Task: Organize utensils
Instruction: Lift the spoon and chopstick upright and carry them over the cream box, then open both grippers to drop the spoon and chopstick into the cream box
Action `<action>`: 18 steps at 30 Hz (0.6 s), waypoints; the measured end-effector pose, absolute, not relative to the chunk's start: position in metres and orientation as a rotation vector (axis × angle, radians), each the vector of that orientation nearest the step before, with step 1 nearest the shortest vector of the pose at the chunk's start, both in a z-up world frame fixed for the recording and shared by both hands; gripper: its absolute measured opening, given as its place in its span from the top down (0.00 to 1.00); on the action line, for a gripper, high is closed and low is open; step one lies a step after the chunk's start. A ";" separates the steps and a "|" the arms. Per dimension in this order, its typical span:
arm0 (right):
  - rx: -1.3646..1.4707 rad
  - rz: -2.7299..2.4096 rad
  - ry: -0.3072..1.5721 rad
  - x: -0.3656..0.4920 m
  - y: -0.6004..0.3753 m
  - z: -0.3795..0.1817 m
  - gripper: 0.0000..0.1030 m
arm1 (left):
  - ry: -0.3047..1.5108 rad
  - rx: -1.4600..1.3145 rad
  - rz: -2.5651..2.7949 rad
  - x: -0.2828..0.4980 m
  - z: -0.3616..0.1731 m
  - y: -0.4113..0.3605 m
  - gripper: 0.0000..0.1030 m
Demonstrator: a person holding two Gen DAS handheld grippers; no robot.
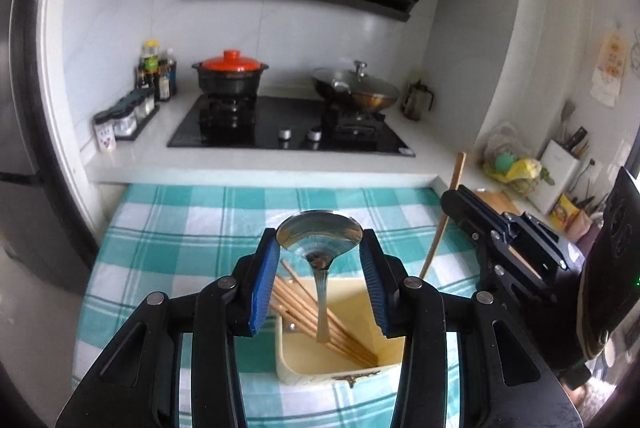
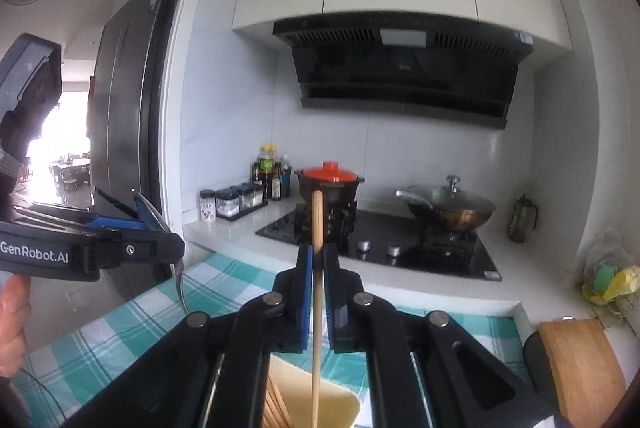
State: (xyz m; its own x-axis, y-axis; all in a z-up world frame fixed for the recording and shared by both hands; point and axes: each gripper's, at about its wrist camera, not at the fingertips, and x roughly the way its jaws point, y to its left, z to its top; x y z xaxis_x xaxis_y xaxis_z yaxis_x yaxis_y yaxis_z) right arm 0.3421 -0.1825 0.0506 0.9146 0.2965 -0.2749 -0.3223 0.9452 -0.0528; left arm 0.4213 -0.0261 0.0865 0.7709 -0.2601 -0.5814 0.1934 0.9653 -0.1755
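Note:
My left gripper (image 1: pixel 319 242) is shut on the bowl of a metal spoon (image 1: pixel 319 234), whose handle hangs down into a cream utensil box (image 1: pixel 316 364) on the checked cloth. Several wooden chopsticks (image 1: pixel 316 312) lie slanted in the box. My right gripper (image 2: pixel 317 260) is shut on a single wooden chopstick (image 2: pixel 317 228), held upright with its lower end over the box (image 2: pixel 336 404). The right gripper also shows in the left wrist view (image 1: pixel 472 220), right of the box. The left gripper with the spoon shows in the right wrist view (image 2: pixel 148 224), at the left.
A teal-and-white checked cloth (image 1: pixel 180 228) covers the table. Behind it is a white counter with a black hob (image 1: pixel 288 123), a red-lidded pot (image 1: pixel 230 71), a lidded wok (image 1: pixel 356 87) and spice jars (image 1: pixel 132 111). A wooden board (image 2: pixel 580 364) lies at the right.

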 end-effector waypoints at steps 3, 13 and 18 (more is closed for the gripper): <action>-0.084 0.335 0.409 0.368 -0.183 0.017 0.95 | 0.731 -0.097 -0.247 0.441 0.054 -0.034 0.60; 0.050 0.334 0.638 0.401 -0.199 -0.041 0.91 | 0.847 -0.061 -0.202 0.461 -0.009 -0.044 0.58; 0.077 0.310 0.563 0.354 -0.209 0.000 0.58 | 0.713 -0.049 -0.183 0.406 0.027 -0.030 0.31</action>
State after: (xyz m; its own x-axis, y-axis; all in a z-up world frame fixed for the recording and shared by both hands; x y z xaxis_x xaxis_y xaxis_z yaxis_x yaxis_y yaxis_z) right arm 0.3536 -0.2093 -0.0001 0.8007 0.3100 -0.5127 -0.2682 0.9507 0.1560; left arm 0.4056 -0.0300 0.0273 0.7413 -0.1835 -0.6456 0.1504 0.9829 -0.1067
